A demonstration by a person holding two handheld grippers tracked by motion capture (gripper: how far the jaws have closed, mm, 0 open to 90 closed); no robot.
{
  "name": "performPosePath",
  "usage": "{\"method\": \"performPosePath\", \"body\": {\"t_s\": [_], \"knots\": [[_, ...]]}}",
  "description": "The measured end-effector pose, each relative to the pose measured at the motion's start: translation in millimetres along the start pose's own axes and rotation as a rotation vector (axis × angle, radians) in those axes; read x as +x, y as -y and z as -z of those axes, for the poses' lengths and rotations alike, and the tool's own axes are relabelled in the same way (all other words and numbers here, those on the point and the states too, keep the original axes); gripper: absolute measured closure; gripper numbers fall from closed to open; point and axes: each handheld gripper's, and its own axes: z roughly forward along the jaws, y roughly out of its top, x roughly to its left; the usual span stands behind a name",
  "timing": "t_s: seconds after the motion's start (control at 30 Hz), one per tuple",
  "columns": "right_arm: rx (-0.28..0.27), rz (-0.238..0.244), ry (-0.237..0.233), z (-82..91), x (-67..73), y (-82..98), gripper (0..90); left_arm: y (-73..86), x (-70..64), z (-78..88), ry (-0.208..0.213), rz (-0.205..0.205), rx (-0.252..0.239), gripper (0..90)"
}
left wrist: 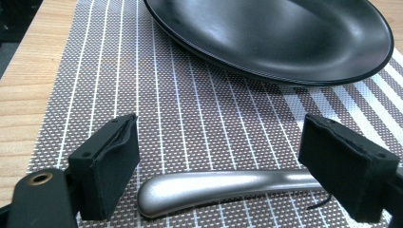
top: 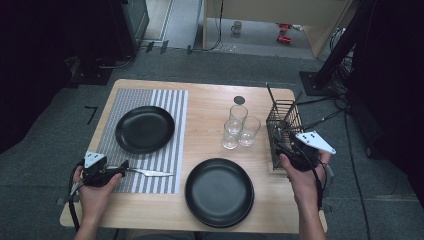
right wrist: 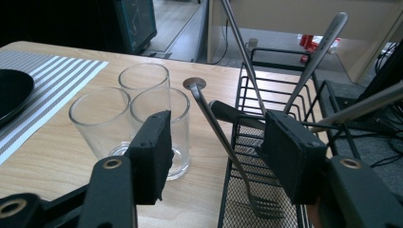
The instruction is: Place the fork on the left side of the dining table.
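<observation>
Right gripper view: we have the fork (right wrist: 228, 142) standing betw. the right gripper (right wrist: 214, 152) jaws, handle tilted up-left, tines down in the wire basket (right wrist: 285, 66). Jaws half-closed, pads not yet touching it. Left gripper (left wrist: 218, 166) slack, straddling the knife (left wrist: 223, 187) handle lying crosswise on the placemat (left wrist: 190, 118). R hand nearer the fork.

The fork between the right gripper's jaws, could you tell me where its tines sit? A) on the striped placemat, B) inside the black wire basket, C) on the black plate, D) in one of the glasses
B: in the right gripper view the fork leans with its tines down on the mesh floor of the black wire basket, its handle slanting up between the jaws of the right gripper, whose pads do not yet press on it.
</observation>
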Motion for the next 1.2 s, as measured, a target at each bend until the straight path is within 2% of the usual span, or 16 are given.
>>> {"method": "performPosePath", "body": {"t_s": [0.1,0.23,0.47,0.6,0.77,0.97,1.2], "knots": [[0.020,0.010,-0.007,-5.8,0.6,-0.8,52.0,0.0,0.1,0.1,0.001,0.001,-0.001,13.8],[0.029,0.021,0.011,-13.1,1.3,0.0,57.1,0.0,0.2,0.0,0.001,0.001,0.000,13.8],[0.041,0.059,0.072,-23.9,2.6,2.7,68.9,0.0,0.3,0.0,0.003,0.003,0.000,13.8],[0.010,0.052,0.089,-23.1,1.0,2.7,80.7,0.0,0.5,0.0,0.004,0.005,-0.001,13.8],[-0.010,0.076,0.128,-21.1,-2.9,2.2,84.3,0.2,-0.1,0.6,0.001,0.003,-0.008,13.8],[-0.039,0.069,0.180,-17.3,-13.2,0.9,87.8,0.4,-0.6,0.9,-0.004,-0.001,-0.014,13.9],[-0.066,0.030,0.171,-8.3,-24.8,-0.3,88.1,0.4,-0.7,1.1,-0.007,-0.003,-0.015,13.9]]}}
